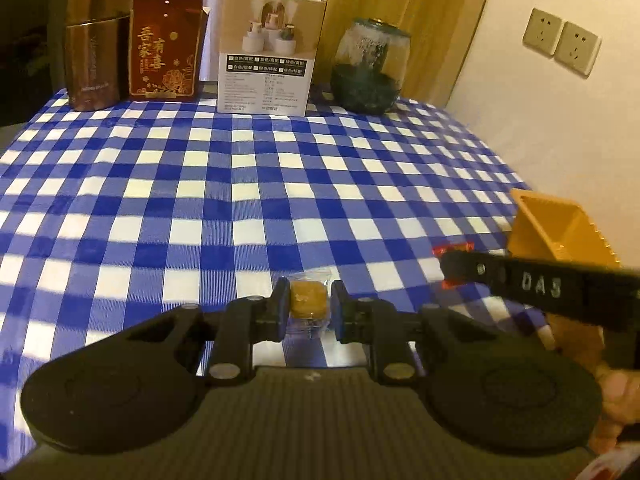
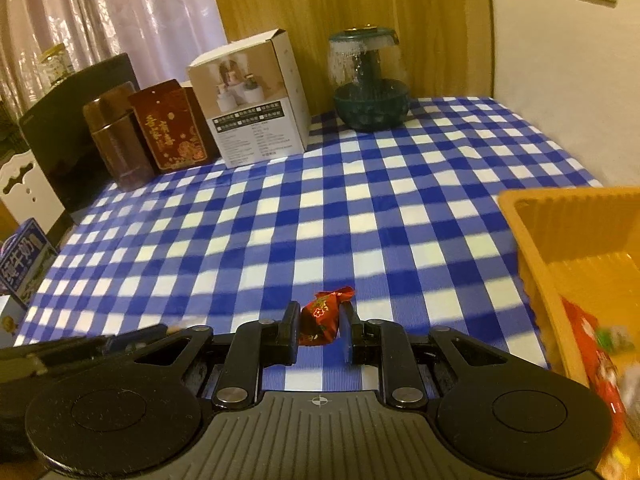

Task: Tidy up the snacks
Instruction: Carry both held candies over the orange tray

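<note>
The desk (image 2: 360, 208), under a blue checked cloth, carries boxes and a jar along its 12 o'clock edge, clear of the work. An orange tray (image 2: 532, 264) at 3 o'clock already holds wrapped snacks, so it is likely the collecting spot. The left gripper (image 1: 309, 307) has its jaws closed on a brown candy (image 1: 306, 300). The right gripper (image 2: 322, 322) pinches a red candy (image 2: 322, 316), apparently bound for the tray.

Left gripper (image 1: 309, 307) and right gripper (image 2: 322, 322) angle downward, jaws clamped (all 4 fingers gripping).
</note>
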The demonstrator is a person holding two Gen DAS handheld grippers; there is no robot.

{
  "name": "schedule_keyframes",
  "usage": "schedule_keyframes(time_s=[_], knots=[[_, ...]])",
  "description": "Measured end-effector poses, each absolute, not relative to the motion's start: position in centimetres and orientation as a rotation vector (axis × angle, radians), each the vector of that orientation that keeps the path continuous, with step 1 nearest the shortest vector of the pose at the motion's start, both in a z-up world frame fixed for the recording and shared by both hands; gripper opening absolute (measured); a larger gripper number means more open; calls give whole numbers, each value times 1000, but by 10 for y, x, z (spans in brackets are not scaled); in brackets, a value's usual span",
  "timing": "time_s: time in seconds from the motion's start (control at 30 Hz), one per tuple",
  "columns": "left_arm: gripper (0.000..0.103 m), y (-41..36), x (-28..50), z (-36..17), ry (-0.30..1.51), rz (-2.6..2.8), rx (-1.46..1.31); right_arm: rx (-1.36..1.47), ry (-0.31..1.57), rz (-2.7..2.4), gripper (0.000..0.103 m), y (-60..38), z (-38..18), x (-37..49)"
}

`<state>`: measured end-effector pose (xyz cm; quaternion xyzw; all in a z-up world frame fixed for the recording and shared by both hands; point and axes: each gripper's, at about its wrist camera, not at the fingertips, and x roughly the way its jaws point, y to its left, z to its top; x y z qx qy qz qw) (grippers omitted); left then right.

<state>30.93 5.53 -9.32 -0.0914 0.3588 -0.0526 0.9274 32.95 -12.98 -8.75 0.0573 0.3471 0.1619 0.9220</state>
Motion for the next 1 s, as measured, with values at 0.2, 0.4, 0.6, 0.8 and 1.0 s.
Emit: schedule_keyframes(time_s=[0.2, 0.4, 0.6, 0.8, 1.0], knots=[[19, 43, 266, -77, 719, -110, -210, 151, 717, 330, 21, -147, -83, 281], [19, 34, 221, -53, 697, -98, -247, 187, 714, 323, 21, -164, -69, 237], [19, 29, 177, -36, 697, -97, -295, 194, 705, 314, 21, -177, -49, 195], [19, 18, 142, -21, 699, -113, -296, 189, 698, 305, 21, -190, -32, 157], [19, 1, 116, -9, 692, -135, -281, 188, 682, 301, 21, -207, -22, 127]])
